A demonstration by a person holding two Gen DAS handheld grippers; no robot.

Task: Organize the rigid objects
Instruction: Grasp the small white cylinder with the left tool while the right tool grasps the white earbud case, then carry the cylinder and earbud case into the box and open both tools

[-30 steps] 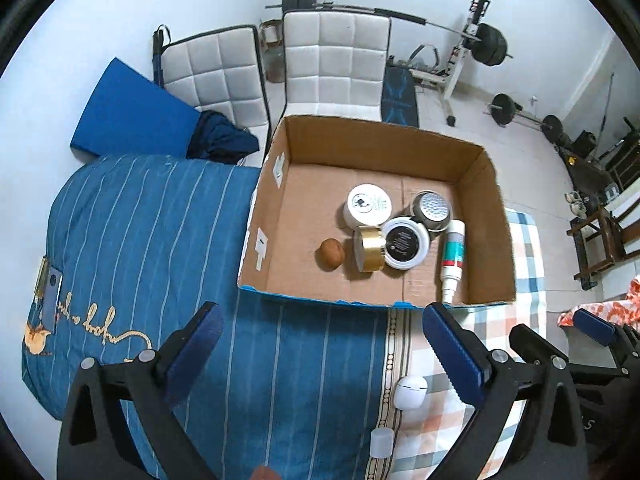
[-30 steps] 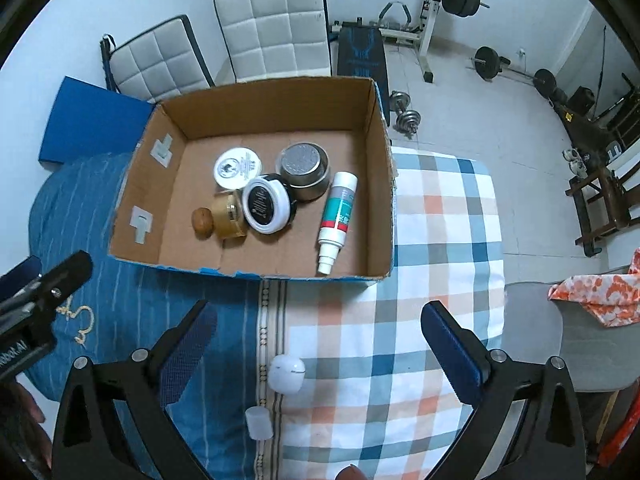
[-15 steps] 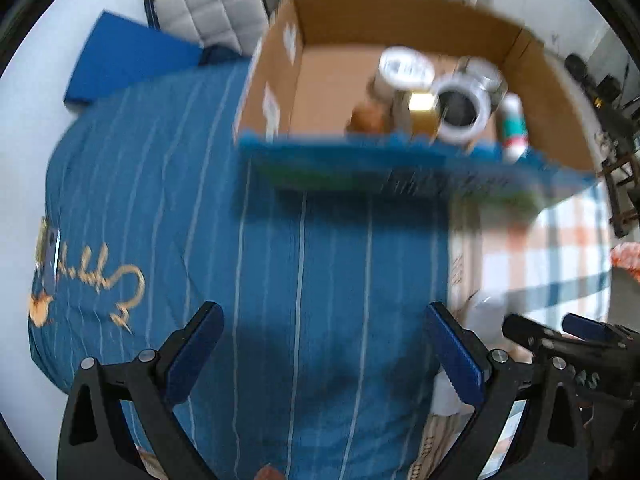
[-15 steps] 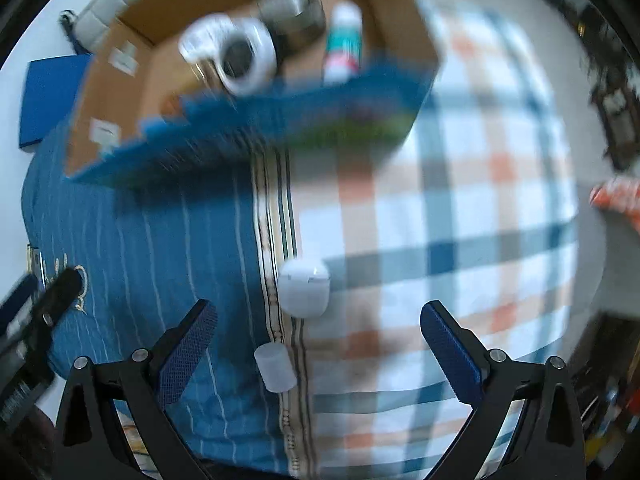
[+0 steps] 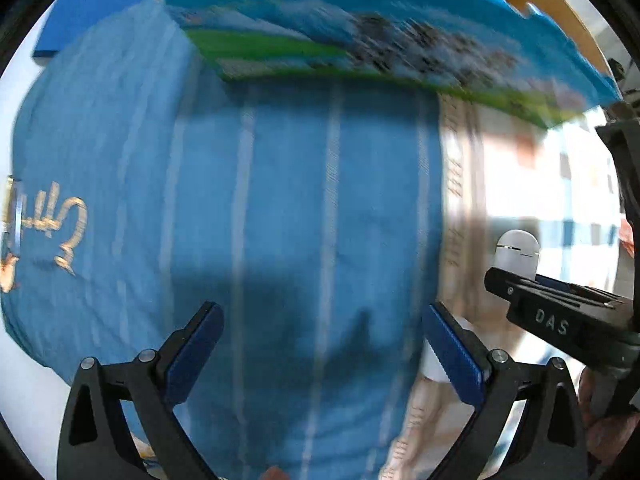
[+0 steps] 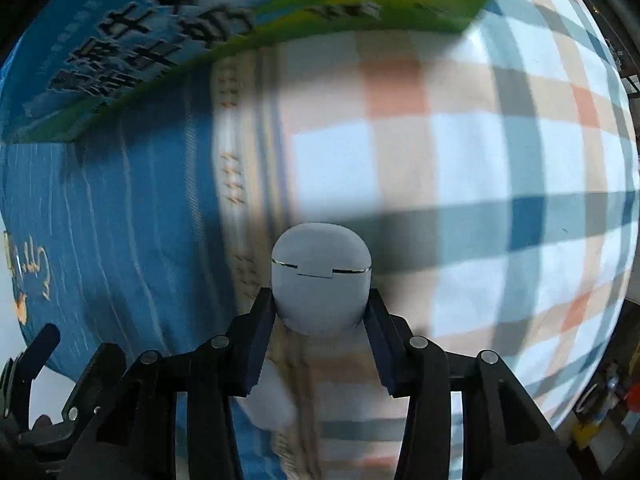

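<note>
Bed (image 5: 280, 208) w/ blue striped cover on the left, checked blanket (image 6: 460, 152) on the right; cardboard box (image 5: 360, 32) w/ blue-green printed side fills the top of both views, blurred; white earbud case (image 6: 320, 276) lies on the blanket by the seam — right hand-held gripper (image 6: 320, 320) has both pads touching its sides, closed on it; left hand-held gripper (image 5: 320, 356) wide open over the blue cover, holding nothing; small white cap (image 5: 434, 364) just beside its right finger.

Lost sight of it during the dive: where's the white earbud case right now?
The white earbud case sits between the right gripper fingers on the checked cloth, near its seam with the blue blanket, in front of the box.
</note>
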